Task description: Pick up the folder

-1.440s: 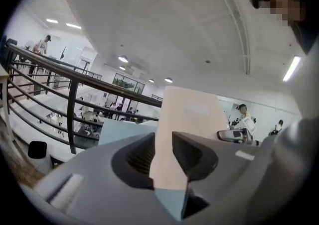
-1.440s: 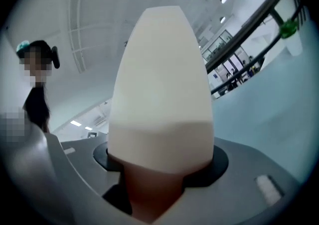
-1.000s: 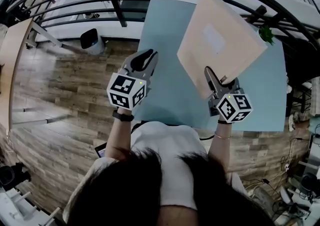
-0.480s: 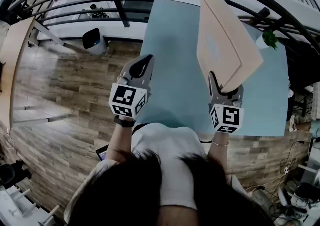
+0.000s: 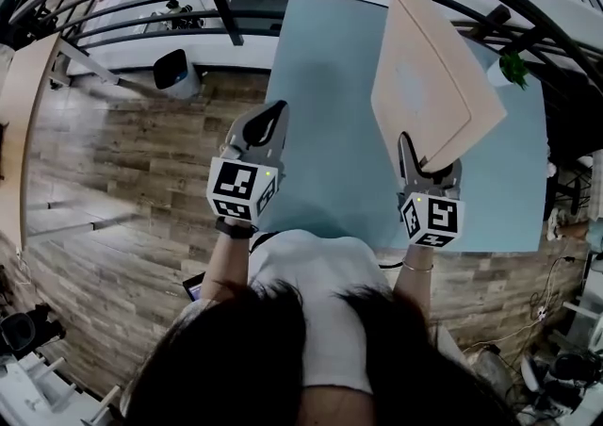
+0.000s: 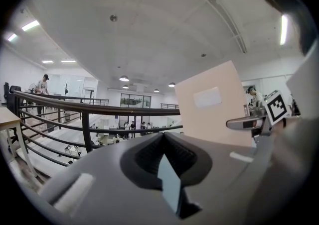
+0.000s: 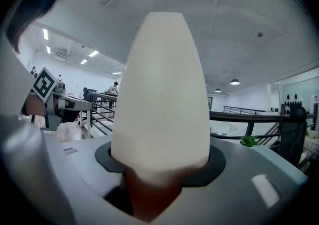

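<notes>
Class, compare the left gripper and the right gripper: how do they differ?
The left gripper's jaws are shut together, while the right gripper's jaws stand wide, clamped on the folder. The left gripper is empty, whereas the right gripper holds the folder raised and tilted. Each carries a marker cube.

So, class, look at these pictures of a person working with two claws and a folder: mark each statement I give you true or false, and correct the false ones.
1. The right claw grips the folder. True.
2. The folder lies flat. False: it is tilted up above the blue table, held at its near corner.
3. The left claw is wide open. False: it is shut, with nothing in it.
4. The folder bears a pale label. True.
</notes>
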Demonstrator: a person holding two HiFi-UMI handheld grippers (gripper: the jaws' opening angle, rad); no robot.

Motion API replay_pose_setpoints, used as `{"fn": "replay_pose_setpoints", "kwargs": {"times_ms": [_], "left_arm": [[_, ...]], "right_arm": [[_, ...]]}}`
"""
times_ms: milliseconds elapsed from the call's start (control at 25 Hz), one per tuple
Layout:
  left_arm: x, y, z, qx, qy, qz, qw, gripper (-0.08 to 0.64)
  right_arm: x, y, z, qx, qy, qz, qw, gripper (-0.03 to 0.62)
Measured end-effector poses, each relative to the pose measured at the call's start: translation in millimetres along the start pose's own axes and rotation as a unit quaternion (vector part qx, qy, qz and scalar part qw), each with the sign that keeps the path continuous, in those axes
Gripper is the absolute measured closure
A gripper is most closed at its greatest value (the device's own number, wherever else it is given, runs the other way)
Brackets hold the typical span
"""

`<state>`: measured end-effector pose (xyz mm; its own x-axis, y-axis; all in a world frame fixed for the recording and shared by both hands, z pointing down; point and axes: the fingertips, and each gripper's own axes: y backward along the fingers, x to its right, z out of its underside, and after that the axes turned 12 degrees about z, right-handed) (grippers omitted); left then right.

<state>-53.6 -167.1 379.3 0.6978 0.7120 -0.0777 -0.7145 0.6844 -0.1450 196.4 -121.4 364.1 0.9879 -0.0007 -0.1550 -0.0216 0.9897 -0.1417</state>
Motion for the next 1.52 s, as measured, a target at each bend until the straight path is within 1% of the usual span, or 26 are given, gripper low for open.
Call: {"fn": "replay_pose_setpoints", "kwargs": {"times_ms": [280, 680, 1520], "left_arm": [[1, -8, -3, -0.002, -0.004, 0.009, 0.9999, 0.503], [2, -10, -2, -0.005, -0.005, 0.007, 1.0000, 0.503], [-4, -13, 4, -0.012, -0.003, 0.004, 0.9999, 0.503]], "right_arm": [[-2, -7, 1, -0.004, -0.007, -0.006, 1.000, 0.325], [-7, -10, 2, -0.006, -0.012, -0.020, 1.000, 0.325], [-7, -16, 13, -0.020, -0.018, -0.016, 1.000, 0.331]]}}
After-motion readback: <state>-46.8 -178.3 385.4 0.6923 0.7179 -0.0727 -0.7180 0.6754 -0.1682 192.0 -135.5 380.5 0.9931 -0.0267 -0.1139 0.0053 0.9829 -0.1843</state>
